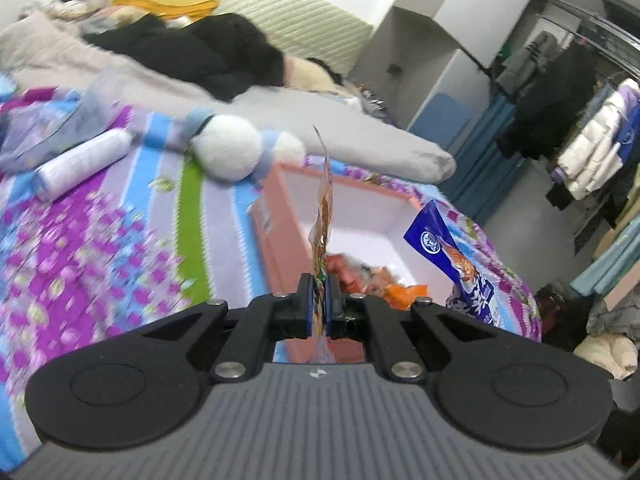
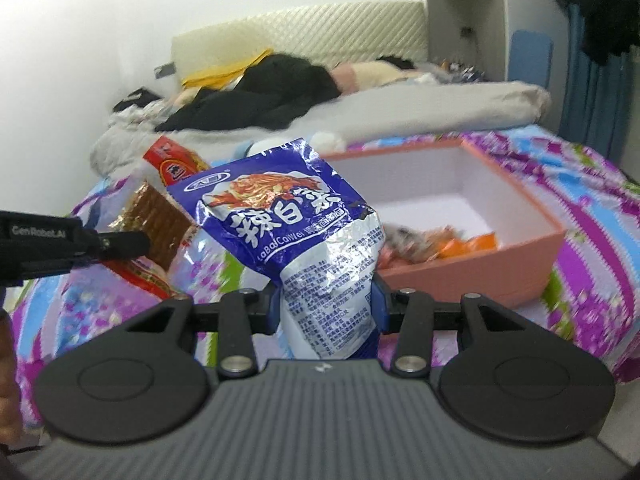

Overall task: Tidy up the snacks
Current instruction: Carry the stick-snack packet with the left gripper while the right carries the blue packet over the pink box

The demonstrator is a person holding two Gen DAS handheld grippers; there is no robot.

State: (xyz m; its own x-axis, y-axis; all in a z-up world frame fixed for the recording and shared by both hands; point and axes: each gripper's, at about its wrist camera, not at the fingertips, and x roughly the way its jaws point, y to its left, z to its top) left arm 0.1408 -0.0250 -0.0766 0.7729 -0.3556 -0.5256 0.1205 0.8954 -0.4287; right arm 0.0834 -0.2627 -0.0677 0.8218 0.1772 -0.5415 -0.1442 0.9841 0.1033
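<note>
Left claw [image 1: 319,304] clamped on thin red snack packet [image 1: 325,216], seen edge-on, raised above near wall of pink box [image 1: 276,216]. Right claw [image 2: 326,308] clamped on blue-white snack bag [image 2: 304,232], upright, left of box. Box on flowered bed sheet [image 1: 100,240]; orange packets [image 2: 460,246] inside, probably snacks, blurred.

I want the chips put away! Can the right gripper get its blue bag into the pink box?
Probably yes. The right gripper holds the blue bag, and the pink box sits open just beyond, nothing between.
</note>
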